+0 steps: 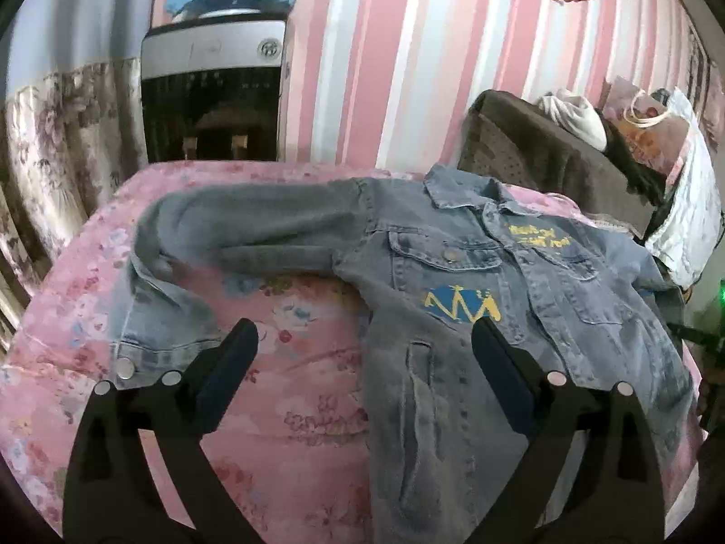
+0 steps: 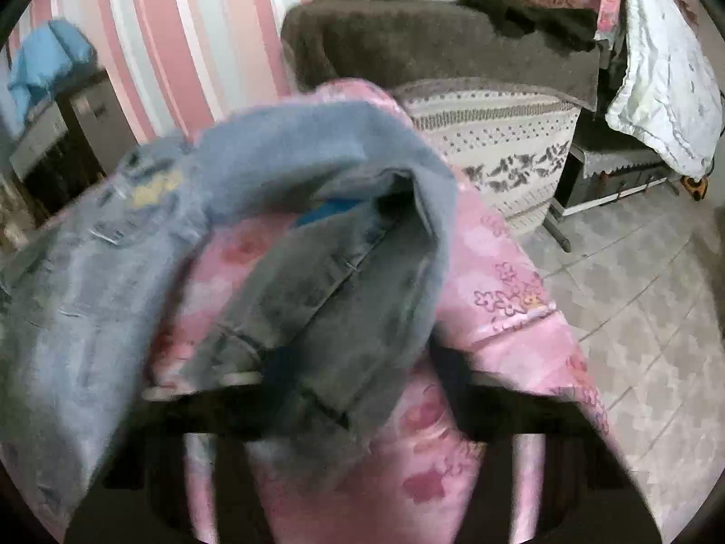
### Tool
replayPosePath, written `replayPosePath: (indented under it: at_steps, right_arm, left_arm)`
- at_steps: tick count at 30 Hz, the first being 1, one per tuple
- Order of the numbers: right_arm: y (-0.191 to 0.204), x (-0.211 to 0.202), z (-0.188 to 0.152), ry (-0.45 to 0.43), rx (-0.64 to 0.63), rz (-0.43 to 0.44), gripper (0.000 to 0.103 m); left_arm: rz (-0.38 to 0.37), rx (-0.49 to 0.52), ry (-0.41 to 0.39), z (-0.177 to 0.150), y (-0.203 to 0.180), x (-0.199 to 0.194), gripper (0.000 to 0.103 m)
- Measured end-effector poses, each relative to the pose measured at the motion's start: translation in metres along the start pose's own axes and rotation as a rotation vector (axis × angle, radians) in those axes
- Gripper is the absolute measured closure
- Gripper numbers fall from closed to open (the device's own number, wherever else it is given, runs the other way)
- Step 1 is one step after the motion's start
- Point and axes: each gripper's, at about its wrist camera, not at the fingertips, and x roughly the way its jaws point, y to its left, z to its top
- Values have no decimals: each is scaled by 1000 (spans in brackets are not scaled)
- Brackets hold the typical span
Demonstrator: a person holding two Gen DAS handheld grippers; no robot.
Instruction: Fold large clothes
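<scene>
Your left tongs (image 1: 362, 340) hang released over the denim jacket (image 1: 476, 281); your right tongs (image 2: 353, 249) grasp its sleeve (image 2: 326, 245), frame centre.

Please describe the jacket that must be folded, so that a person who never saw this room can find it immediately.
Look at the bed with the pink flowered sheet in front of the pink striped wall. The denim jacket lies spread on it, front side up, one sleeve stretched out sideways. Only it is faded blue denim with yellow lettering on the chest and a blue and yellow patch below a pocket.
</scene>
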Motion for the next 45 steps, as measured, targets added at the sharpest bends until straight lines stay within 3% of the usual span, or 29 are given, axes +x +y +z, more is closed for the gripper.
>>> replayPosePath:
  at_steps: [4,6,8,11,14,17,25,29,34,36,38,45]
  right_arm:
    - [-10,0,19,-38,-43,-118,100]
    - [-19,-6,39,-100,-50,-245,100]
    - [-31,-16,60,-170,-14,-313,100]
    - [-42,-34,89,-301,70,-348,100]
    - [-45,-43,109,-418,174,-251,100]
    - [-38,-39,123,-507,264,-41,100]
    - [56,18,147,-424,257,479,100]
    - [135,30,154,-336,108,618,100]
    - [221,47,138,-167,-167,643,98]
    - [255,60,118,-59,-328,558,98]
    - [259,63,102,-38,-388,503,94]
    - [224,61,96,-59,-354,415,82]
  left_arm:
    - [14,-6,6,9,6,13,9]
    - [31,-4,-10,16,12,14,8]
    - [35,-13,-21,23,17,16,8]
    - [49,-18,-53,38,22,19,8]
    - [41,-37,-63,55,26,29,8]
    - [11,-73,-62,72,28,44,8]
    - [-80,-82,-52,95,-1,78,8]
    - [-84,-60,-44,94,-13,89,8]
    - [-43,-74,-20,89,-7,102,7]
    - [-32,-75,-3,88,-4,107,6]
    - [-25,-71,8,86,-5,110,6]
    - [-27,-26,19,83,-22,111,4]
